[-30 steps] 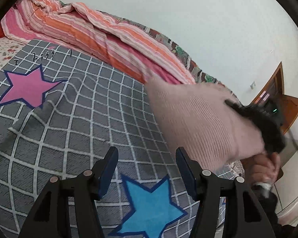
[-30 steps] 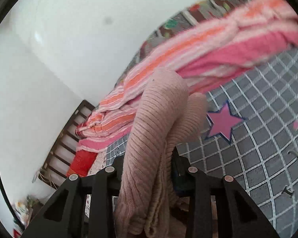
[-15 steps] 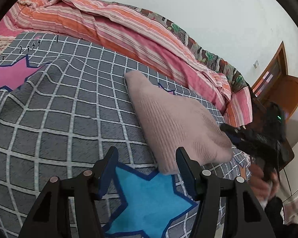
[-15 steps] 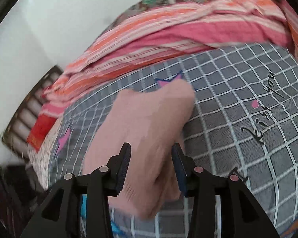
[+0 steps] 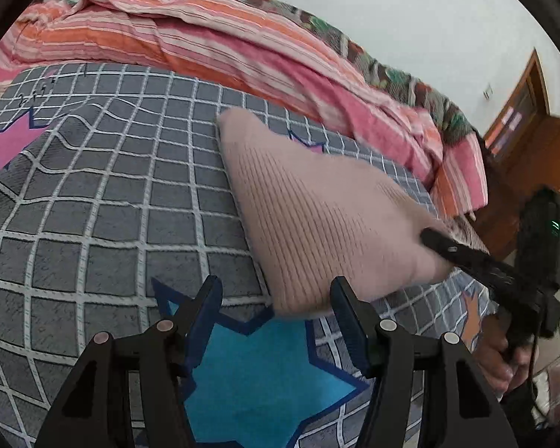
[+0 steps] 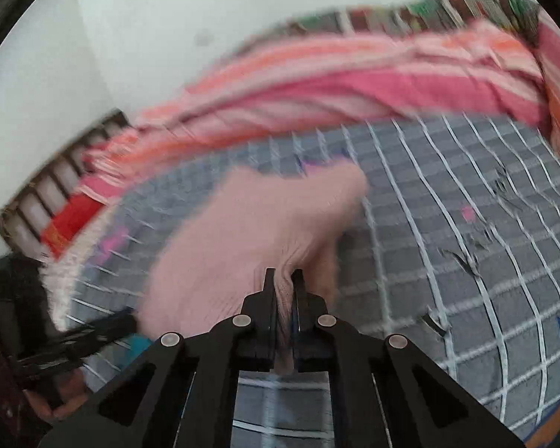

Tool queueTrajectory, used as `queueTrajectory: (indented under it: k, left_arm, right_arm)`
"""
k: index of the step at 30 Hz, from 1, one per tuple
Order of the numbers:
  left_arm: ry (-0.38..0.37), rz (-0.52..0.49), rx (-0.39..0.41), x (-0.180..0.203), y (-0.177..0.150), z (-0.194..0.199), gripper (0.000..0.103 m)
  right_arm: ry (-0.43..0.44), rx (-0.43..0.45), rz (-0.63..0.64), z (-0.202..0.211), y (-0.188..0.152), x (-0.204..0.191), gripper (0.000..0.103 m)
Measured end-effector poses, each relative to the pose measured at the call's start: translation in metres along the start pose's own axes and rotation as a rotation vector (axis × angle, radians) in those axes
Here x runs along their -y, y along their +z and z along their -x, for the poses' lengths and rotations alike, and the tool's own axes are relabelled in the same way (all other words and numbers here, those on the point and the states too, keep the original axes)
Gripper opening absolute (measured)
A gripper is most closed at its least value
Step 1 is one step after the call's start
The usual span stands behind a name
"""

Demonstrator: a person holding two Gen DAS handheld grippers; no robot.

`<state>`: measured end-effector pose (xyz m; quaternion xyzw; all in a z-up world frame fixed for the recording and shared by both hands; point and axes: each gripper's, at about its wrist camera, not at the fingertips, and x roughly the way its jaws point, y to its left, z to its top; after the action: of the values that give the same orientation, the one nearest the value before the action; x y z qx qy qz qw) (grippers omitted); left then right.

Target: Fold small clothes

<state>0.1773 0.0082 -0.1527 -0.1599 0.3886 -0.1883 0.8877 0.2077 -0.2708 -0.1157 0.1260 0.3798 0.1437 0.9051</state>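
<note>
**Q:** What lies beneath your tools?

**A:** A grey checked bedspread (image 5: 93,194) with white grid lines covers the bed. It carries a blue star (image 5: 257,377) just ahead of your left gripper, and a pink star (image 5: 3,149) at the far left edge. Behind it, along the white wall (image 5: 392,11), runs a rumpled quilt (image 5: 205,44) striped in pink and orange. A brown wooden door (image 5: 530,127) stands at the far right of the left wrist view.

**Q:** Where is the garment relative to each tool?

**A:** The pink ribbed knit garment (image 5: 317,216) rests on the bedspread, its far corner pointing towards the quilt. Its near edge lies just ahead of your left gripper (image 5: 276,298), beside the right-hand finger and touching the top of the blue star. Whether cloth and finger touch cannot be told. The garment's right-hand end rises off the bedspread into your right gripper (image 5: 440,242).

**Q:** How do the two tools stand?

**A:** Your left gripper is spread wide, its fingers well apart, with nothing between them; it hangs over the blue star. Your right gripper (image 6: 283,280) is pinched nearly closed on a gathered fold of the garment (image 6: 250,231), the cloth bunched between its jaws. The right wrist view is blurred, so finer detail of the fold cannot be told.
</note>
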Motion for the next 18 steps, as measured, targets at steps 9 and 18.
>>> queueTrajectory:
  k: [9, 18]
  left_arm:
    - [0.197, -0.261, -0.034, 0.045, -0.015, -0.023, 0.058]
    - [0.059, -0.028, 0.029, 0.003, -0.002, -0.007, 0.013]
  right_arm:
    - [0.022, 0.0, -0.033, 0.001, -0.001, 0.002, 0.006]
    - [-0.002, 0.001, -0.038, 0.001, 0.0, 0.011, 0.005]
